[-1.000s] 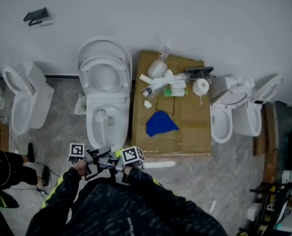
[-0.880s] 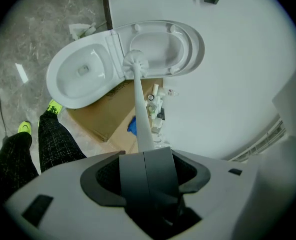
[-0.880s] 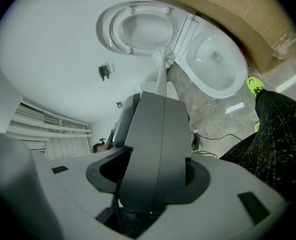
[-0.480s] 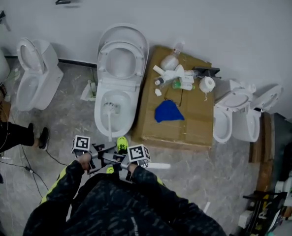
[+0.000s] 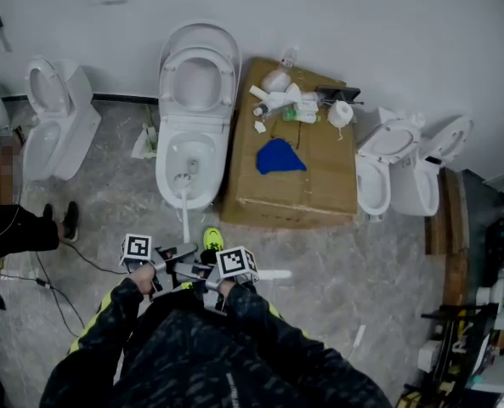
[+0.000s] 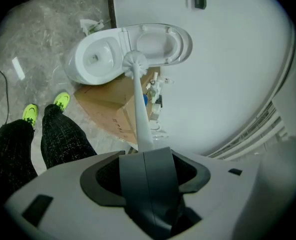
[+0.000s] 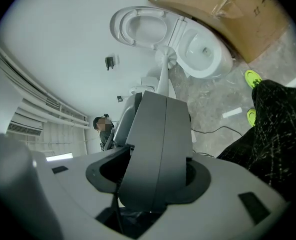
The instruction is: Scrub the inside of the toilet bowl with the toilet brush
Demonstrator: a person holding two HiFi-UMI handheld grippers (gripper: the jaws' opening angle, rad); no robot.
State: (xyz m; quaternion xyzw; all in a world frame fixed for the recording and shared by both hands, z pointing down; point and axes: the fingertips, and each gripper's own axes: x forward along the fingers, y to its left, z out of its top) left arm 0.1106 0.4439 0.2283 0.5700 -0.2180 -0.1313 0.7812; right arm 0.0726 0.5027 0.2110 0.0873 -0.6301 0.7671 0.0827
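Toilet brush (image 6: 138, 99) drawn back, left gripper (image 6: 146, 152) clamped

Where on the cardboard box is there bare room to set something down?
The cardboard box is bare along its near edge and right of the blue cloth. Its far end is crowded with bottles and a paper roll.

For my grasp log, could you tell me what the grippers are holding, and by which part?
The left gripper and right gripper are both shut on the white plastic toilet brush, at the near end of its long handle.
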